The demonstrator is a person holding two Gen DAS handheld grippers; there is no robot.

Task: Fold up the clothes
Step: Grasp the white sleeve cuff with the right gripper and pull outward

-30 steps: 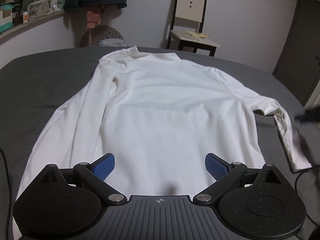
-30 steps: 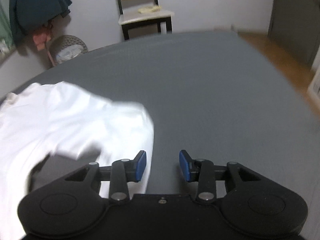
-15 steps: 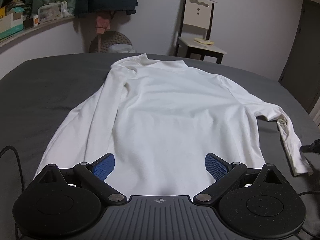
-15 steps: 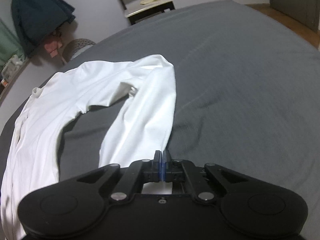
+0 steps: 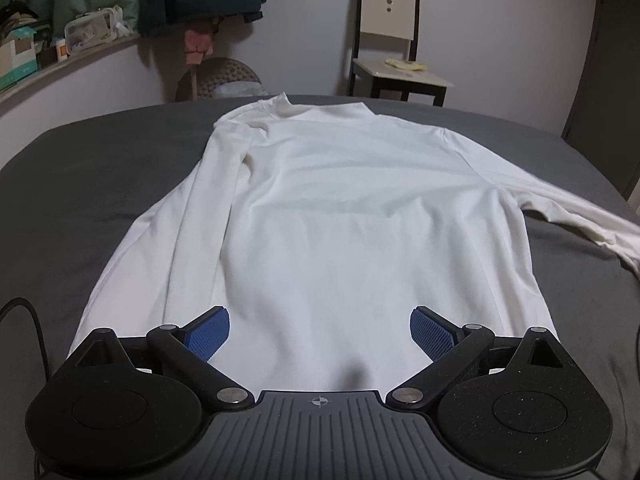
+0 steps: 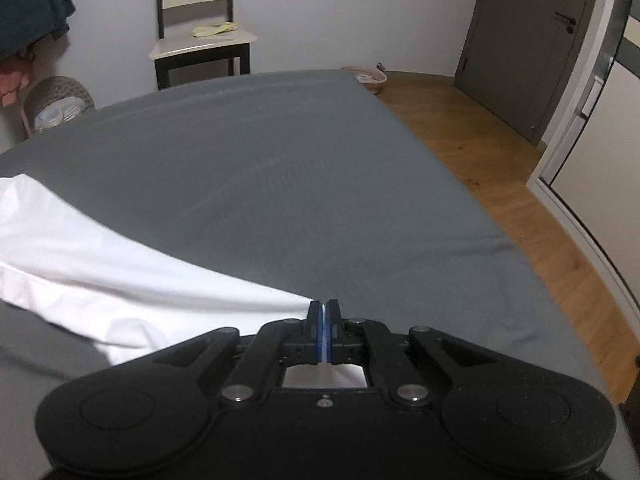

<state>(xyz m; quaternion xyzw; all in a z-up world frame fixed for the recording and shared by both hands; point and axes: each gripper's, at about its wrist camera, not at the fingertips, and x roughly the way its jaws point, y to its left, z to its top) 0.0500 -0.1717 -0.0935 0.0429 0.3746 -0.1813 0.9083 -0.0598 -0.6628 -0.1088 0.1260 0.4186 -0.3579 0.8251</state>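
A white long-sleeved shirt (image 5: 344, 216) lies flat on the grey bed (image 5: 100, 184), collar at the far end. My left gripper (image 5: 320, 334) hovers open over the hem, its blue pads wide apart with only cloth below them. The shirt's right sleeve (image 5: 576, 216) stretches out toward the right edge of the left wrist view. In the right wrist view that sleeve (image 6: 132, 280) runs taut from the left to my right gripper (image 6: 322, 320), which is shut on its cuff end above the grey bed (image 6: 320, 184).
A chair (image 5: 394, 48) with a yellowish cloth on its seat stands beyond the bed. A round wicker basket (image 5: 220, 80) and hanging clothes sit at the back left. Wooden floor (image 6: 500, 168) and a dark door (image 6: 532, 40) lie right of the bed. A black cable (image 5: 24, 320) runs at the lower left.
The right gripper closed on the sleeve's end and has pulled it out to the right, straightening the sleeve. The left gripper stayed open over the hem, drawing back slightly.
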